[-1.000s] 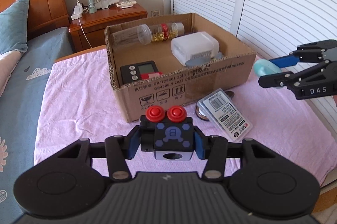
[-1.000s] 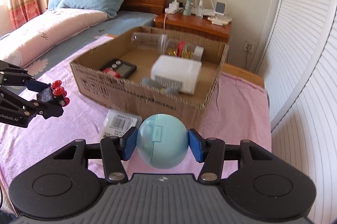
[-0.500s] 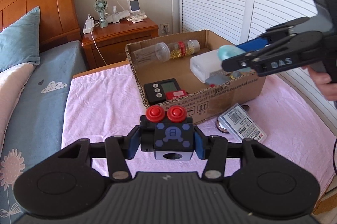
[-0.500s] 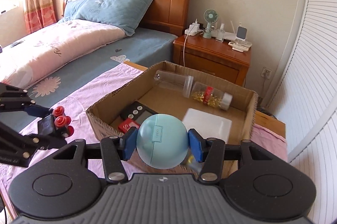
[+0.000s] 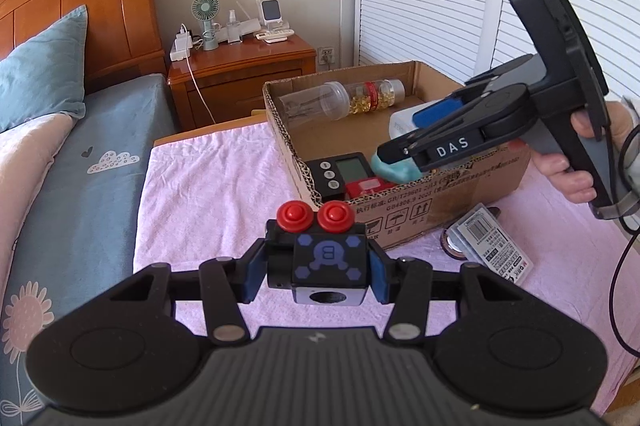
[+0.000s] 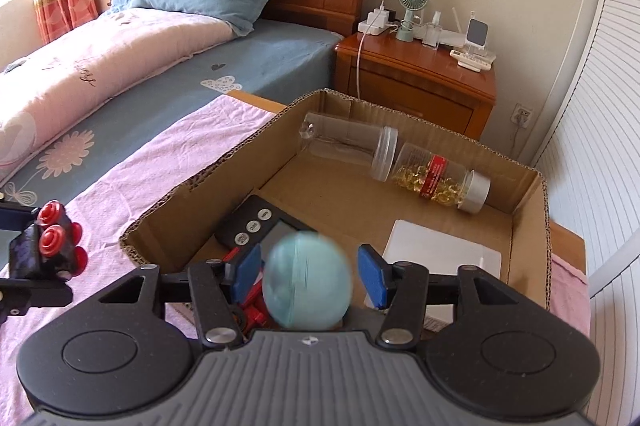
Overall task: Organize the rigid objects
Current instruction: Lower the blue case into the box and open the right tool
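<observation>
Where jaws part, smooth ball (image 6: 307,280)

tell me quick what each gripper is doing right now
left gripper: shut on the black toy cube.
right gripper: jaws opening over the cardboard box, pads clear of the blue ball.

A bed covered with a pink cloth (image 5: 208,185) is carrying everything. A cardboard box (image 5: 440,209) is sitting on it just past the left jaws, and a labelled packet (image 5: 494,250) is lying on a round disc (image 5: 451,246) off to their right.
</observation>
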The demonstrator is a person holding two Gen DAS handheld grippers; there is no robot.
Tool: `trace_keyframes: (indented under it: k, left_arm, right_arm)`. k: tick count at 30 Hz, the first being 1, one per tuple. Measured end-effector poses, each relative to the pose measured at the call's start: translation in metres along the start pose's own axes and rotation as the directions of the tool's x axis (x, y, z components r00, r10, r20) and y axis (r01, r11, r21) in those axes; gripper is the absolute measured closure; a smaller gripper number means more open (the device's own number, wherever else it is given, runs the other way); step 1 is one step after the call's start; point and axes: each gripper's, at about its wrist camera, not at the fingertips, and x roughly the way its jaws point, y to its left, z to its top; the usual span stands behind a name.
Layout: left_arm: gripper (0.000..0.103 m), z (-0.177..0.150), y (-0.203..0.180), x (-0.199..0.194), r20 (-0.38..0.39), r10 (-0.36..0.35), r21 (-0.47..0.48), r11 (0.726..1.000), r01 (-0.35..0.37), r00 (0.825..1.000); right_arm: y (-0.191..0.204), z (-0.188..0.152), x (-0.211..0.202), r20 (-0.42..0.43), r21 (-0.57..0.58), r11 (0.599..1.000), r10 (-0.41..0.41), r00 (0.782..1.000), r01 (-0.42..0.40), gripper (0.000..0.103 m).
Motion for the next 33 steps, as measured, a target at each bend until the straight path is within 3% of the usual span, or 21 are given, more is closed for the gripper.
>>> trace_keyframes:
  k: [1, 3, 5, 14, 20, 29, 33]
  left_arm:
    - [0.053, 0.0, 0.0, 0.0, 0.0, 0.0, -0.002, 1.0, 0.0, 1.0]
    - [0.053, 0.001, 0.0, -0.001, 0.001, 0.001, -0.003, 1.0, -0.001, 1.0]
    - [0.053, 0.003, -0.001, -0.001, 0.002, 0.003, 0.001, 1.0, -0.003, 1.0]
    - [0.053, 0.018, -0.011, -0.011, 0.011, -0.007, 0.01, 1.0, 0.007, 1.0]
    - [0.053, 0.048, -0.021, -0.001, 0.019, -0.026, 0.047, 0.999, 0.025, 0.999]
    - [0.053, 0.106, -0.02, 0.068, -0.038, -0.071, 0.038, 0.997, 0.072, 0.997]
    - [0.053, 0.121, -0.019, 0.107, -0.085, -0.044, 0.034, 0.998, 0.047, 0.995]
  right_arm:
    - [0.0, 0.0, -0.003, 0.015, 0.0, 1.0, 0.0, 1.0, 0.0, 0.014]
    - [0.001, -0.001, -0.01, 0.045, 0.003, 1.0, 0.001, 0.999, -0.001, 0.005]
    - [0.002, 0.0, -0.019, 0.05, 0.009, 1.0, -0.008, 0.999, 0.008, 0.002]
    - [0.003, -0.019, -0.057, 0.011, 0.086, 0.994, -0.072, 0.997, 0.071, 0.0]
    - [-0.003, -0.039, -0.07, -0.029, 0.148, 0.985, -0.09, 0.995, 0.094, 0.0]
    - [-0.01, -0.066, -0.071, -0.084, 0.221, 0.966, -0.116, 0.99, 0.132, 0.0]
    - [-0.013, -0.074, -0.068, -0.105, 0.255, 0.957, -0.115, 0.988, 0.139, 0.0]
